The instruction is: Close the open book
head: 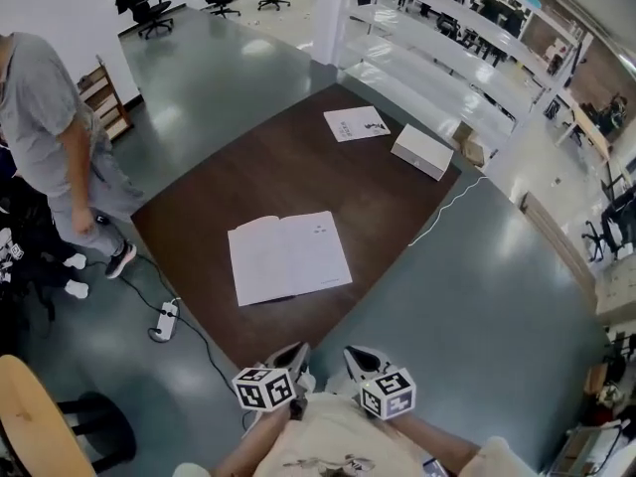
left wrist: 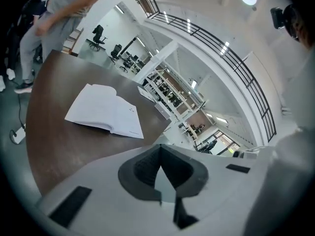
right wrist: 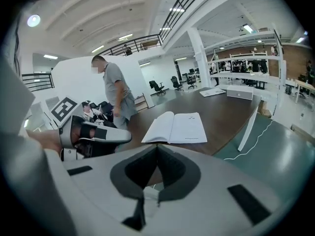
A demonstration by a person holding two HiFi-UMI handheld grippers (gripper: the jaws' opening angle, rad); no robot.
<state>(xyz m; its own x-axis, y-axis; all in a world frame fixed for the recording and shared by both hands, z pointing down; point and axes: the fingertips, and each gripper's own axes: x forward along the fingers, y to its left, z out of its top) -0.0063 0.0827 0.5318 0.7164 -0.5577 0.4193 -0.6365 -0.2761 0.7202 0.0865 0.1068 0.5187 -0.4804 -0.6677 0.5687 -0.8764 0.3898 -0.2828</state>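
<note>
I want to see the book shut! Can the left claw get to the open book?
Probably yes: nothing lies on the table between the left claw and the open book, though the claw hangs short of it.

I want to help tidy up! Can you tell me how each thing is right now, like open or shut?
Book: open, lying flat on the table.
Left gripper: jaws shut, nothing held.
Right gripper: jaws shut, nothing held.
White box: looks closed, near the table's far corner.
Paper sheet: lying flat, beside the white box.
</note>
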